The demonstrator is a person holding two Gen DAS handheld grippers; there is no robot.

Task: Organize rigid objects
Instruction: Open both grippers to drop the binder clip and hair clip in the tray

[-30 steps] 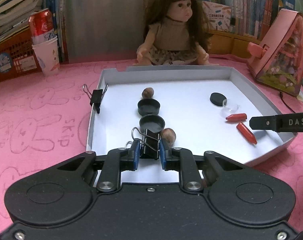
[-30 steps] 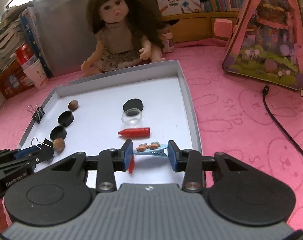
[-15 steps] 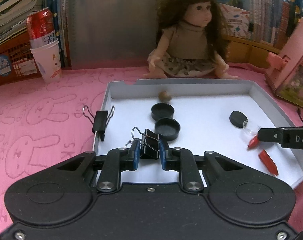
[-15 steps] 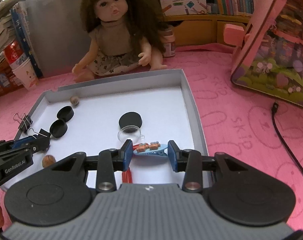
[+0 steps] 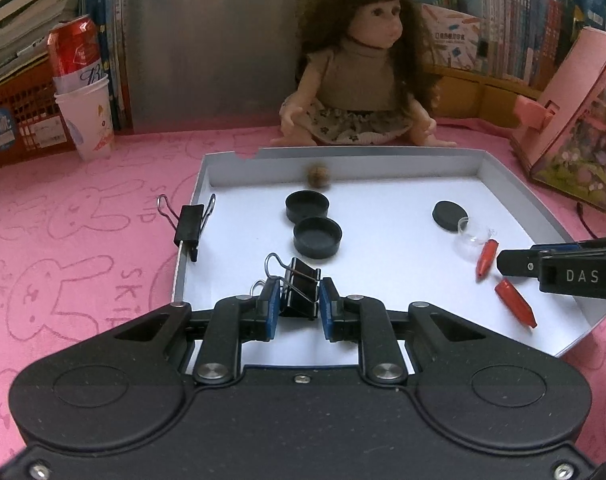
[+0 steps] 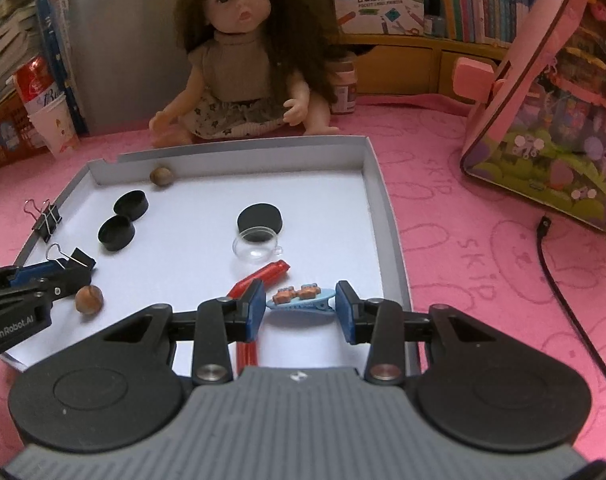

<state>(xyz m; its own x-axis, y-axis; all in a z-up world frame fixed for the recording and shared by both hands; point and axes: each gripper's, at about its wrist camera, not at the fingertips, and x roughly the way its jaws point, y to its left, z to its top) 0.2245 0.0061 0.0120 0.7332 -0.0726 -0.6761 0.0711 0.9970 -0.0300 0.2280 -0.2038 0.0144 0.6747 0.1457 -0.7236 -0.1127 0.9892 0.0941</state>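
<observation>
My left gripper (image 5: 300, 299) is shut on a black binder clip (image 5: 301, 291) and holds it over the near left of the white tray (image 5: 503, 176). My right gripper (image 6: 300, 304) is shut on a blue hair clip (image 6: 301, 300) over the tray's near right part. In the tray lie two black caps (image 5: 317, 237), a black disc (image 5: 449, 216), a clear dome (image 5: 471, 241), two red crayons (image 5: 515, 308), a nut at the back wall (image 5: 318, 174) and a second nut (image 6: 88, 299) near the left gripper. Another binder clip (image 5: 188, 225) sits on the tray's left wall.
A doll (image 5: 359, 80) sits behind the tray on the pink mat. A red can in a paper cup (image 5: 83, 96) stands at the back left. A pink toy house (image 6: 551, 96) stands to the right, with a black cable (image 6: 559, 288) on the mat.
Both grippers have pulled back and up from the tray with their clips still held. The nut near the left gripper has dropped out of the left wrist view.
</observation>
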